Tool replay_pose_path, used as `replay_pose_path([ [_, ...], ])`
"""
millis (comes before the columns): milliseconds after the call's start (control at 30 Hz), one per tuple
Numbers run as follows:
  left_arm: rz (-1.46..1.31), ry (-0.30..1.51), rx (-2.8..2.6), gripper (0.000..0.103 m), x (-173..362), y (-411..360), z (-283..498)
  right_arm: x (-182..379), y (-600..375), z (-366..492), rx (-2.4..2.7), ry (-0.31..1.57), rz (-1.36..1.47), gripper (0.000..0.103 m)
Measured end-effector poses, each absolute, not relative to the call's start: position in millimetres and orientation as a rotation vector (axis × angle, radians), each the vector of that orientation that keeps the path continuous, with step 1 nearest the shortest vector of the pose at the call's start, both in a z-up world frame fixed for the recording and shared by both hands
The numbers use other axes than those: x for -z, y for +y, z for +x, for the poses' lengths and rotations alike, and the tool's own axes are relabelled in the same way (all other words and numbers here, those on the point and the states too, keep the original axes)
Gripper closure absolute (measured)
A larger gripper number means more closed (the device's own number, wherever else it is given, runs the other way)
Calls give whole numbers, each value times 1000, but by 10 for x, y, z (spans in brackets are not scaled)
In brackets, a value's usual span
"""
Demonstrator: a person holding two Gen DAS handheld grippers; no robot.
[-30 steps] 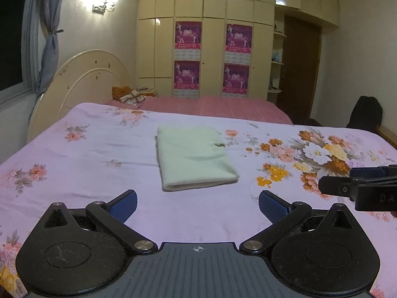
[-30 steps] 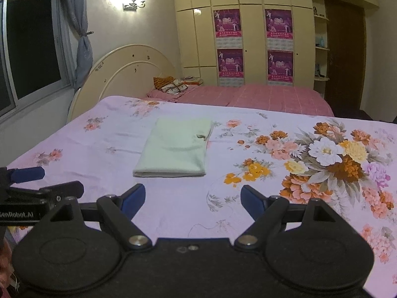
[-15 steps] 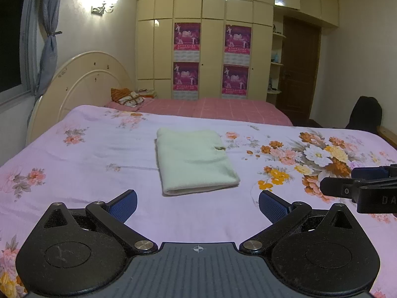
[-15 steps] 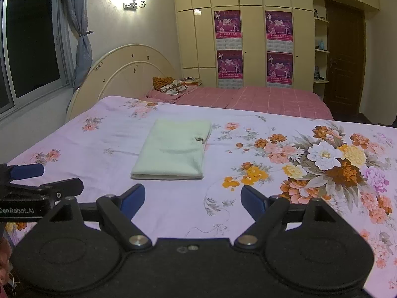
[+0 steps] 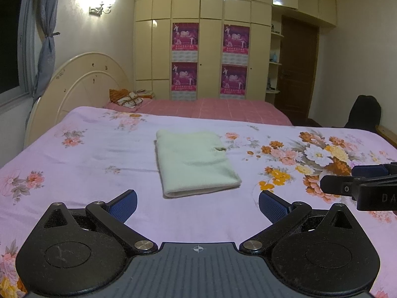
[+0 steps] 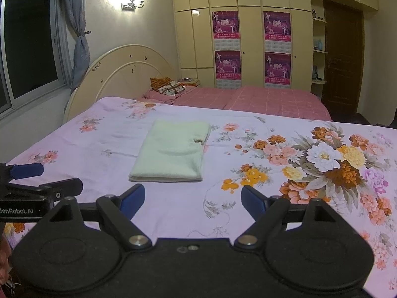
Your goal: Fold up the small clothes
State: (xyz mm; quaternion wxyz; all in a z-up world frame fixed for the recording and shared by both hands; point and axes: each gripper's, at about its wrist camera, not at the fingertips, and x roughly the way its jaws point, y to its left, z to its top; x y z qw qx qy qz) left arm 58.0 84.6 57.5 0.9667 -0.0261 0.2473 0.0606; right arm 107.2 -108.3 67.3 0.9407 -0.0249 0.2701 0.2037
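Floral bedsheet [image 5: 104, 159], folded green cloth [image 5: 196, 164]; wardrobe [image 5: 201, 47] behind.

Left tongs [image 5: 197, 204], right tongs [image 6: 193, 198]: agape, empty.

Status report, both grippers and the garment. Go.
Left gripper open, empty. Right gripper open, empty. Pale green garment folded flat on floral bedsheet, untouched. Nothing between grippers and garment.

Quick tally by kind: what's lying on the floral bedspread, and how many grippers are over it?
Folded pale green cloth: 1
Grippers, both with fingers apart and nothing between them: 2 (left gripper, right gripper)
Floral bedspread: 1
Total: 4
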Motion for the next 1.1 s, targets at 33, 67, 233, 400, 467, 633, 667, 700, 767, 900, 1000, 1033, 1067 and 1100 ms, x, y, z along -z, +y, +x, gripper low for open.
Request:
replay_pose_path([
  [33, -53, 499, -123, 0, -575, 847, 581, -672, -1080, 1074, -416, 552, -52, 19],
  [67, -53, 499, -124, 0, -575, 855, 582, -672, -1079, 1074, -417, 552, -53, 19],
  [233, -54, 498, -127, 0, -567, 878, 570, -669, -1051, 1085, -422, 553, -55, 19],
  [400, -53, 497, -127, 0, -567, 886, 570, -662, -1036, 1087, -420, 555, -55, 19],
  [467, -52, 497, -127, 0, -566, 893, 568, -661, -1040, 1093, -420, 555, -53, 19],
  [633, -56, 494, -129, 0, -567, 885, 566, -656, -1041, 1087, -417, 555, -54, 19],
  [667, -56, 494, -129, 0, -567, 888, 566, -656, -1042, 1086, -417, 555, -55, 19],
  [700, -55, 495, -129, 0, -567, 886, 567, -657, -1041, 1086, -418, 555, -55, 19],
  [767, -56, 495, -130, 0, -565, 896, 564, -657, -1043, 1086, -419, 555, -55, 19],
  [900, -60, 496, -132, 0, -567, 907, 573, -652, -1038, 1083, -418, 556, -56, 19],
  [1000, -59, 494, -133, 0, -565, 905, 573, -648, -1037, 1085, -419, 556, -57, 19],
  [1033, -59, 493, -134, 0, -565, 906, 572, -646, -1038, 1085, -420, 555, -58, 19],
  [1067, -60, 492, -135, 0, -566, 906, 569, -648, -1034, 1084, -419, 556, -57, 19],
  [1100, -62, 490, -135, 0, -565, 897, 568, -646, -1036, 1084, -419, 557, -57, 19],
])
